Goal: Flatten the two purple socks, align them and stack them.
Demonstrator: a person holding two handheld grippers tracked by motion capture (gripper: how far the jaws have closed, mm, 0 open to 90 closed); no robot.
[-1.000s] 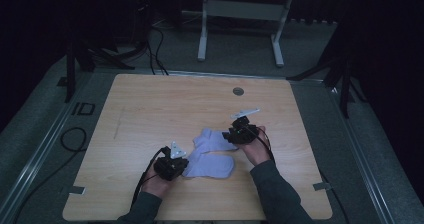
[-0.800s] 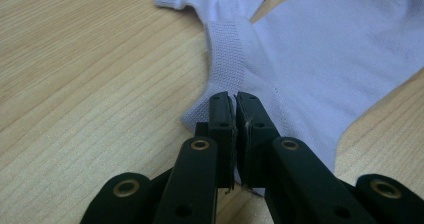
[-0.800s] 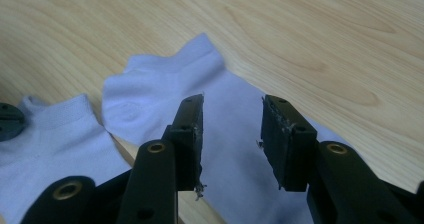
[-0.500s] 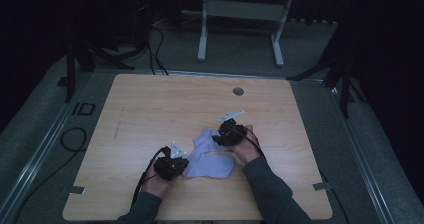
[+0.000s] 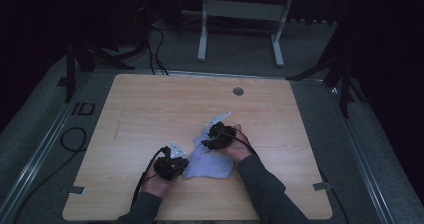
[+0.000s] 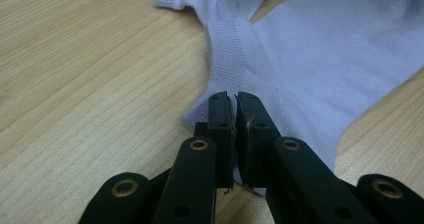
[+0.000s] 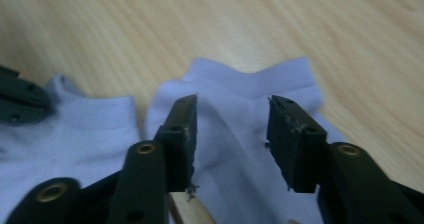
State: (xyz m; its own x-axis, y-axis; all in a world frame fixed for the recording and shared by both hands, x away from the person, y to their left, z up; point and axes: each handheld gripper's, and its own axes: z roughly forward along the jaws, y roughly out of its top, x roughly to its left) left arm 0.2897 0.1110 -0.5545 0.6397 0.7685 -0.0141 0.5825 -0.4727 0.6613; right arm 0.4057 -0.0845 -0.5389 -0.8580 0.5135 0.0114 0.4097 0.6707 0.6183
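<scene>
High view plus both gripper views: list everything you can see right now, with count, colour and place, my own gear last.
socks: two, white, near the table's front centre, partly overlapping
table: one, light wood, with a round grommet near the far edge
tape strips: two, grey, at the table's front corners
stand: one, grey metal, on the floor beyond the table
cables: several, black, on the floor at far left
left gripper: one, black, fingers shut on a sock's edge
right gripper: one, black, fingers open over the other sock
forearms: two, dark sleeves, coming in from the bottom
</scene>
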